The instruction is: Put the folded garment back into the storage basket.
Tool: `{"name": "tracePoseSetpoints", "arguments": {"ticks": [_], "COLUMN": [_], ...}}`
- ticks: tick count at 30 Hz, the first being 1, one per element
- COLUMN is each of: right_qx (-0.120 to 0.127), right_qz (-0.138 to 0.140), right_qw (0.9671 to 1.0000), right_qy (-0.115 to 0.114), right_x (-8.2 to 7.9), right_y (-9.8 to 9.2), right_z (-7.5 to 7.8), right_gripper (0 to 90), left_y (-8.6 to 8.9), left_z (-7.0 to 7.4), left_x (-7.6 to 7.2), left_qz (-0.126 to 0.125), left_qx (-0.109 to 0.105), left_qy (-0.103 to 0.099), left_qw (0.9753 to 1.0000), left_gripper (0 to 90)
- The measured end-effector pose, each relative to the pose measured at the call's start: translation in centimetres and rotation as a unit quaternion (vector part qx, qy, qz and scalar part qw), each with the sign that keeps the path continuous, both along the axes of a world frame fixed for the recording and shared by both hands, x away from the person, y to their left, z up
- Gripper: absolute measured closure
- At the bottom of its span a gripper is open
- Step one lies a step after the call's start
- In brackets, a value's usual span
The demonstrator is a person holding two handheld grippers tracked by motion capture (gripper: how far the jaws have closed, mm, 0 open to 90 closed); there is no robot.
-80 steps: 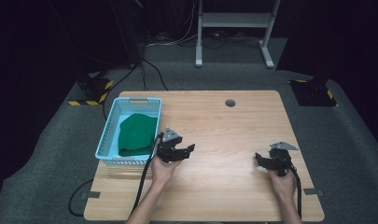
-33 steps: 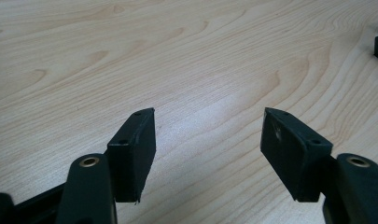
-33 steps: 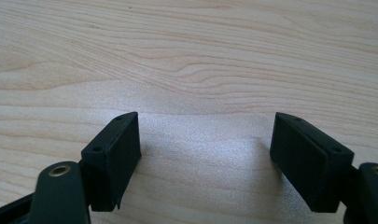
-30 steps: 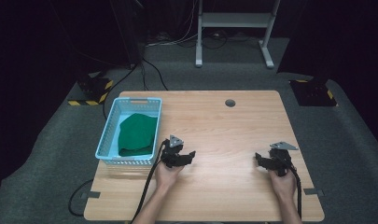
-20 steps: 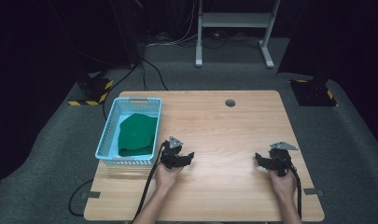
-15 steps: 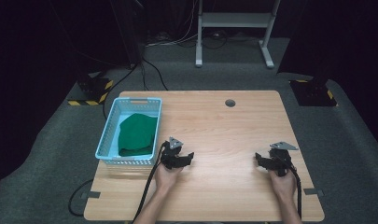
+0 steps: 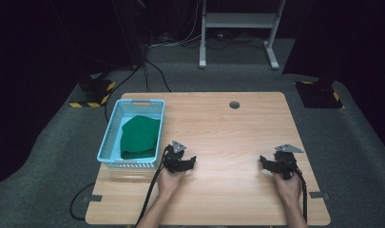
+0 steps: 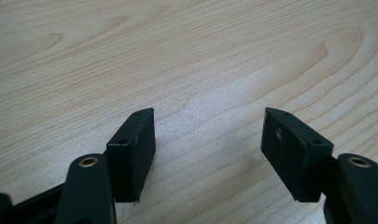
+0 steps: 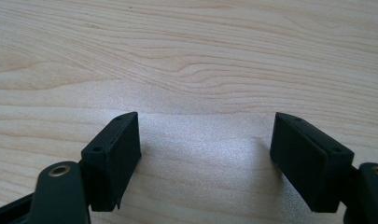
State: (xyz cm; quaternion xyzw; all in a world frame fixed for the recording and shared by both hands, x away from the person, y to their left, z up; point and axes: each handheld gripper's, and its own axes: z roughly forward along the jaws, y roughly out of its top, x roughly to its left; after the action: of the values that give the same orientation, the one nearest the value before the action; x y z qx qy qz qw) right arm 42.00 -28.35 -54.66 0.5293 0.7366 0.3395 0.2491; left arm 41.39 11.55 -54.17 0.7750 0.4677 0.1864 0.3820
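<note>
High view: I count two grippers on the counter (image 7: 218,118). My left gripper (image 7: 184,163) rests just beside one blue basket (image 7: 111,142) holding one green cloth (image 7: 139,135); my right gripper (image 7: 271,165) sits well apart. Both have fingers (image 8: 133,149) spread, empty.

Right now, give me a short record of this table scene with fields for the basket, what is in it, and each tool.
container: light blue plastic mesh basket, at the left edge of the wooden table
contents: folded green cloth lying inside the basket
left tool: open, holding nothing, low over bare wood just right of the basket
right tool: open, holding nothing, over bare wood near the table's right edge
</note>
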Motion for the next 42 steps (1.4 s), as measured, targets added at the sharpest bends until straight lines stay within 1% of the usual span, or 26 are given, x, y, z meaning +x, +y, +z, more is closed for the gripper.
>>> {"name": "tracePoseSetpoints", "arguments": {"ticks": [4, 8, 13, 15, 17, 19, 24, 42], "right_qx": [0.0, 0.0, 0.0, 0.0, 0.0, 0.0, 0.0, 0.0], "right_qz": [0.0, 0.0, 0.0, 0.0, 0.0, 0.0, 0.0, 0.0], "right_qw": [1.0, 1.0, 1.0, 1.0, 1.0, 1.0, 1.0, 1.0], "right_qy": [0.0, 0.0, 0.0, 0.0, 0.0, 0.0, 0.0, 0.0], "right_x": [0.0, 0.0, 0.0, 0.0, 0.0, 0.0, 0.0, -0.1], "right_y": [0.0, 0.0, 0.0, 0.0, 0.0, 0.0, 0.0, 0.0], "right_z": [0.0, 0.0, 0.0, 0.0, 0.0, 0.0, 0.0, 0.0], "right_gripper": [24.3, 24.3, 24.3, 24.3, 24.3, 24.3, 24.3, 24.3], "left_y": [0.0, -0.1, -0.2, -0.4, -0.9, -1.0, -1.0, -1.0], "left_z": [-0.1, -0.2, -0.2, -0.2, -0.3, -0.3, -0.3, -0.3], "left_x": [0.0, -0.1, -0.1, -0.2, -0.4, -0.4, -0.5, -0.5], "left_qz": [0.002, 0.004, 0.003, 0.002, -0.003, -0.008, -0.008, -0.008], "left_qx": [-0.001, 0.001, 0.009, 0.019, 0.042, 0.041, 0.043, 0.042], "left_qy": [-0.002, -0.011, -0.013, -0.015, -0.022, -0.021, -0.02, -0.018], "left_qw": [1.0, 0.9999, 0.9999, 0.9997, 0.9989, 0.9989, 0.9988, 0.9989], "left_gripper": [35.3, 35.2, 35.1, 34.5, 33.3, 32.5, 29.3, 27.9]}}
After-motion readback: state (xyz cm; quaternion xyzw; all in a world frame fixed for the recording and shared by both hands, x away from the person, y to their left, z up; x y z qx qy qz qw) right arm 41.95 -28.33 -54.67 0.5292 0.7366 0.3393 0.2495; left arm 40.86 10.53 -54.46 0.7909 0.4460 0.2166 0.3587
